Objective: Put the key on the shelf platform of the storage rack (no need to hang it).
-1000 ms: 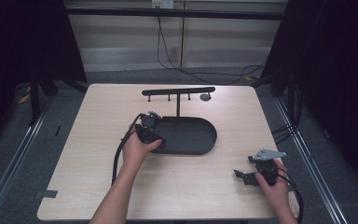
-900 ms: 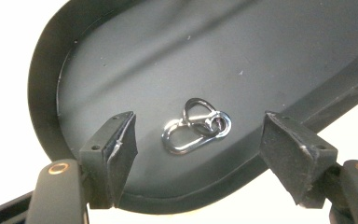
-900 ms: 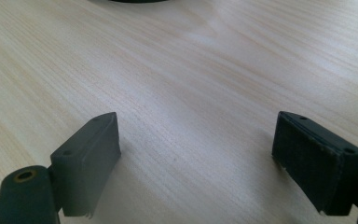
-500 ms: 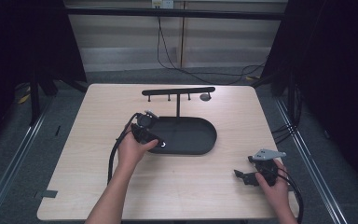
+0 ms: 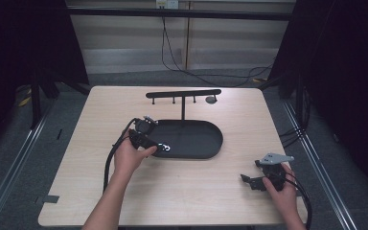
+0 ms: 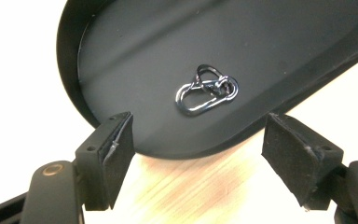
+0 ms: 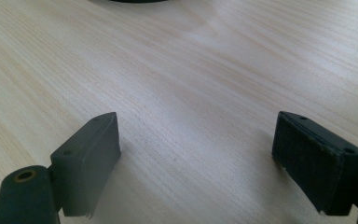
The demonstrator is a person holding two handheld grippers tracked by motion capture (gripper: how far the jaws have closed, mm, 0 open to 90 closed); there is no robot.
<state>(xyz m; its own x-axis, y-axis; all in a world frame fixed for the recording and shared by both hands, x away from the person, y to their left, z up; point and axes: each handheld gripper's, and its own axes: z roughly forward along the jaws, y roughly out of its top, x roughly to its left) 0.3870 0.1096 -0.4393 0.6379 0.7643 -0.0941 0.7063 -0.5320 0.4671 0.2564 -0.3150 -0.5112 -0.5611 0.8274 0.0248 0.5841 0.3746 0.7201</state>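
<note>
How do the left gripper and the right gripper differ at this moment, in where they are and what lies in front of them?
The left gripper sits at the left end of the black tray, while the right gripper rests near the table's front right corner. A small metal clip lies in the tray beyond the left gripper's fingers; bare wood lies between the right gripper's. The left gripper's fingers have just been opening. Both are open and hold nothing.

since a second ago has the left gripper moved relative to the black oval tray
Yes, slightly. The left gripper has drawn back toward the near-left rim of the black oval tray, its jaws opening, leaving the small silver carabiner clip in the tray.
</note>
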